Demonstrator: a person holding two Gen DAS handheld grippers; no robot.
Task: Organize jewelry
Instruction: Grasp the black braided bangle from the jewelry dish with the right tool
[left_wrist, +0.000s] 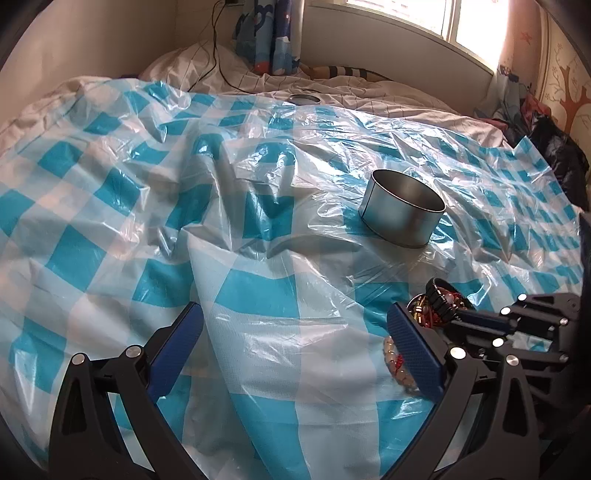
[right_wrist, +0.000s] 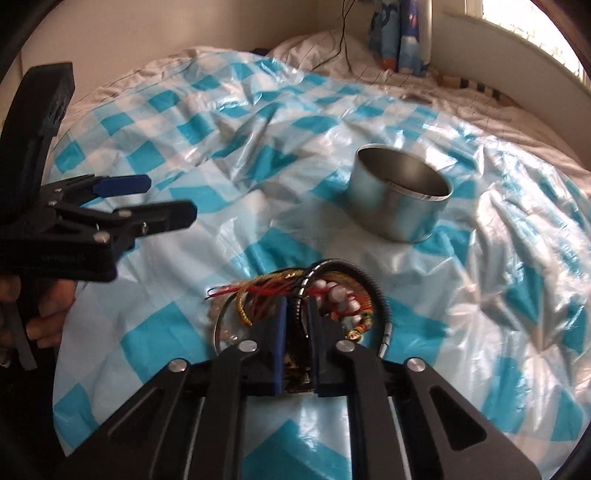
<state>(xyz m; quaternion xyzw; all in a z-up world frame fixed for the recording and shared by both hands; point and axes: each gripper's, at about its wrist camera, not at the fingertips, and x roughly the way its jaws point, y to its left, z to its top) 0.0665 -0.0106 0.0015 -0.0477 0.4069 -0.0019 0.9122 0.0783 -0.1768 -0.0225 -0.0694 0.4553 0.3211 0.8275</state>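
The right gripper (right_wrist: 295, 314) reaches low over the checked sheet (right_wrist: 221, 240), its jaws pinched on a tangle of bracelets (right_wrist: 332, 291) lying just short of the open tin (right_wrist: 400, 195). The left gripper (left_wrist: 291, 332) hovers beside it, level, jaws spread wide with nothing between them. Embossed lettering on its body is too blurred to read.

Left tool (left_wrist: 291, 339) agape, right tool (right_wrist: 297, 306) pinched.

One tin (left_wrist: 402, 212), two hand-held grippers, perhaps five bracelets (right_wrist: 332, 295).
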